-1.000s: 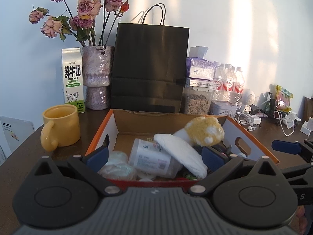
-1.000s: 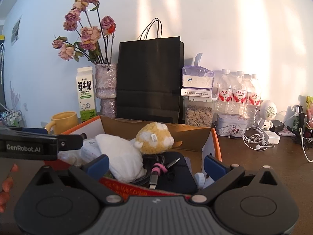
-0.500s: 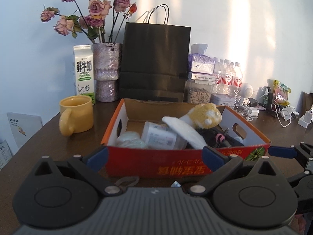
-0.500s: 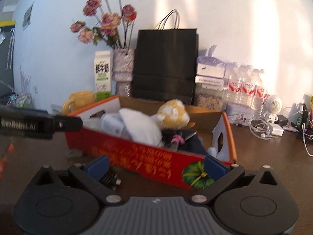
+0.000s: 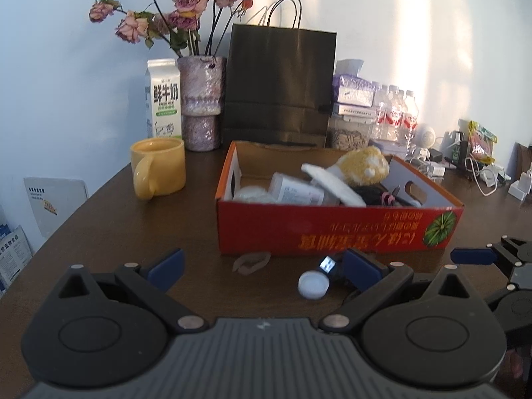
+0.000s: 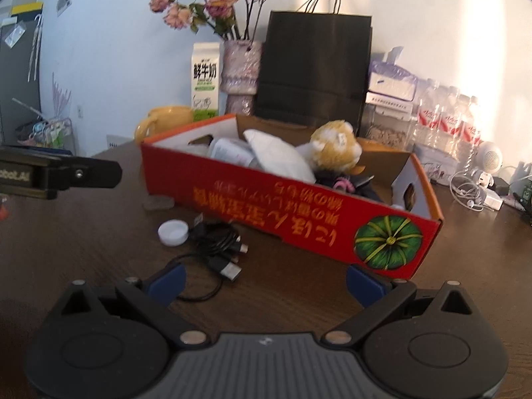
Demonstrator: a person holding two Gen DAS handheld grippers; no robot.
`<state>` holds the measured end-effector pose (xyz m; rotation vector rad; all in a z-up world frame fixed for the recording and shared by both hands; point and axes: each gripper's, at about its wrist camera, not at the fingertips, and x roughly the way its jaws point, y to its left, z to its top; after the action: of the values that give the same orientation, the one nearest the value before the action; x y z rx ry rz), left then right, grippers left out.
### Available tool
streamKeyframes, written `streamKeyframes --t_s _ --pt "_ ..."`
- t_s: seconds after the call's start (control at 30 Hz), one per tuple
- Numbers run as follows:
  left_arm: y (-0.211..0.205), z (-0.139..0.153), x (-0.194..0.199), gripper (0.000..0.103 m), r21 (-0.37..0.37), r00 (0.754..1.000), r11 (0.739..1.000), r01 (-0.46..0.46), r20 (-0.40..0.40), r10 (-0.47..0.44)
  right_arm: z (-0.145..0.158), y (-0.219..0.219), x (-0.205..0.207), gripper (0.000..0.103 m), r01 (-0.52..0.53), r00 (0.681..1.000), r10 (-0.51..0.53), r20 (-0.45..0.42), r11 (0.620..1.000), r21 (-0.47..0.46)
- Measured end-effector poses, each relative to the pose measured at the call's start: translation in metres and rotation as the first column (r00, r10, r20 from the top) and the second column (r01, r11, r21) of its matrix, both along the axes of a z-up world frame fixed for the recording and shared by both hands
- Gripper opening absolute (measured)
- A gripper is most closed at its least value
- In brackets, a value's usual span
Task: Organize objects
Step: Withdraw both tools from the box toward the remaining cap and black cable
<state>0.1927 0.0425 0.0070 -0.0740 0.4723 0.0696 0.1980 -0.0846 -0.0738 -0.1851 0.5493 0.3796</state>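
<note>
A red cardboard box (image 5: 332, 229) (image 6: 282, 206) stands on the dark wooden table, holding a yellow plush toy (image 5: 364, 166) (image 6: 335, 149), a white pouch (image 6: 279, 156), a clear plastic container (image 5: 296, 193) and dark cables. In front of it lie a white cap (image 5: 313, 284) (image 6: 173, 231), a black bundled USB cable (image 6: 219, 242) and a small tan piece (image 5: 251, 262). My left gripper (image 5: 262, 267) is open and empty, low over the table before the box. My right gripper (image 6: 264, 277) is open and empty, just behind the cable.
A yellow mug (image 5: 158, 168), a milk carton (image 5: 163, 98), a vase of dried roses (image 5: 201, 99) and a black paper bag (image 5: 279, 83) stand behind the box. Water bottles (image 6: 445, 119), earphones and chargers (image 6: 472, 189) crowd the back right.
Both grippers have pulled back and down from above the box to table level in front of it. The cap, cable and tan piece have come into view.
</note>
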Motion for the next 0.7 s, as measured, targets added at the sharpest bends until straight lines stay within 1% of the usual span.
streamKeyframes --t_s 0.2,0.43,0.6,0.67,0.7 --pt "0.008 -0.008 -0.007 0.103 -0.004 1.000 1.000 -0.001 -0.025 0.001 -0.007 0.004 0.003 0.103 -0.009 0.999 0.009 -0.042 1.000 -0.012" --pt "0.013 -0.013 -0.009 0.103 -0.018 0.999 1.000 0.000 -0.038 0.000 -0.016 0.007 0.018 0.103 -0.005 0.995 0.003 -0.103 1.000 -0.018" --pt "0.015 -0.015 -0.007 0.103 -0.023 0.999 1.000 -0.001 -0.043 0.000 -0.018 0.008 0.032 0.103 0.004 0.991 -0.003 -0.137 1.000 0.007" --pt "0.015 -0.016 -0.006 0.103 -0.024 0.999 1.000 -0.002 -0.045 0.001 -0.020 0.008 0.037 0.103 0.006 0.988 -0.001 -0.152 0.999 0.033" --pt "0.016 -0.016 -0.006 0.103 -0.024 0.999 1.000 -0.002 -0.046 0.001 -0.020 0.009 0.038 0.103 0.007 0.989 -0.003 -0.150 1.000 0.029"
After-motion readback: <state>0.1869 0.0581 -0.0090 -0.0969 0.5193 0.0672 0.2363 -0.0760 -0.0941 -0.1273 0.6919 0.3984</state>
